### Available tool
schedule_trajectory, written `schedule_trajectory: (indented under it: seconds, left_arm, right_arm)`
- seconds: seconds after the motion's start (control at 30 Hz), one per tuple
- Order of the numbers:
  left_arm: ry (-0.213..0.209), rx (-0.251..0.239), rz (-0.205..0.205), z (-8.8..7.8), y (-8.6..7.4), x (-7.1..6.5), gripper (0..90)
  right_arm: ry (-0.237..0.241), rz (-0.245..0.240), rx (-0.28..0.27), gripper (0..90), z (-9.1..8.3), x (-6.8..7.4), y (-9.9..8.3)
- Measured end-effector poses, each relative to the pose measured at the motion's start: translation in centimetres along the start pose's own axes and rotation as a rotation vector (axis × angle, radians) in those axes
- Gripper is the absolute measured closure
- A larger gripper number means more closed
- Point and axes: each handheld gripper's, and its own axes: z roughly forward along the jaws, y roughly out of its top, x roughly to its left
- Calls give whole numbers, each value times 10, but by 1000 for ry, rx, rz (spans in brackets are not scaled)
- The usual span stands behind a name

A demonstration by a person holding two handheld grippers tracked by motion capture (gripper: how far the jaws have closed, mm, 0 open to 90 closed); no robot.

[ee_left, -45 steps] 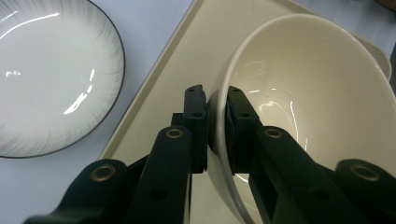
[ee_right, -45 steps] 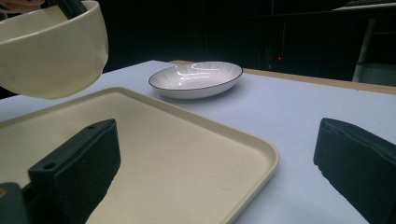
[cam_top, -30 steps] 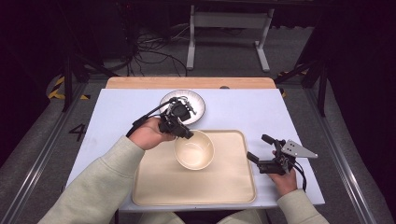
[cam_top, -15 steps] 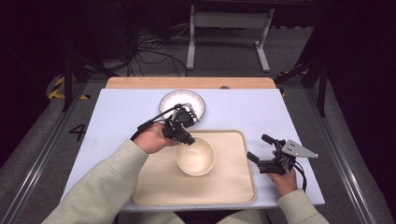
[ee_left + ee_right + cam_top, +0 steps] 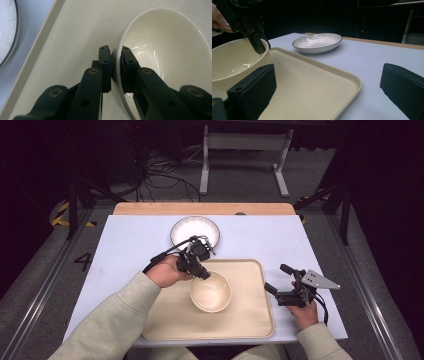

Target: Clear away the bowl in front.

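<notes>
A cream bowl [image 5: 211, 291] is over the middle of a beige tray [image 5: 250, 320]. My left gripper [image 5: 203, 273] is shut on the bowl's far-left rim. In the left gripper view the two jaws pinch the rim, one inside and one outside, at my left gripper [image 5: 115, 61], and the bowl [image 5: 162, 50] looks tilted. My right gripper [image 5: 276, 277] stands open at the tray's right edge, holding nothing. In the right gripper view its jaws frame the tray [image 5: 312, 82], with the bowl [image 5: 234, 60] at the left. Whether the bowl touches the tray is hidden.
A white plate with a dark rim [image 5: 195, 231] lies on the blue-grey table [image 5: 125, 245] just beyond the tray; the plate [image 5: 318, 42] also shows behind the tray's far corner. A wooden strip [image 5: 200, 208] runs along the table's far edge.
My left gripper has carried the bowl a little toward the person, farther onto the tray. The right gripper has stayed put.
</notes>
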Motion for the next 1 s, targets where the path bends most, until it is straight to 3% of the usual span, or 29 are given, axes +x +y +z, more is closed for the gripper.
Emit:
schedule_trajectory:
  seconds: [0.6, 1.0]
  left_arm:
    - [-25, 2, -22, 6, -5, 4, 821]
    - [-4, 37, -38, 12, -8, 8, 809]
  right_arm:
    - [3, 3, 3, 8, 1, 0, 0]
    - [3, 2, 4, 8, 1, 0, 0]
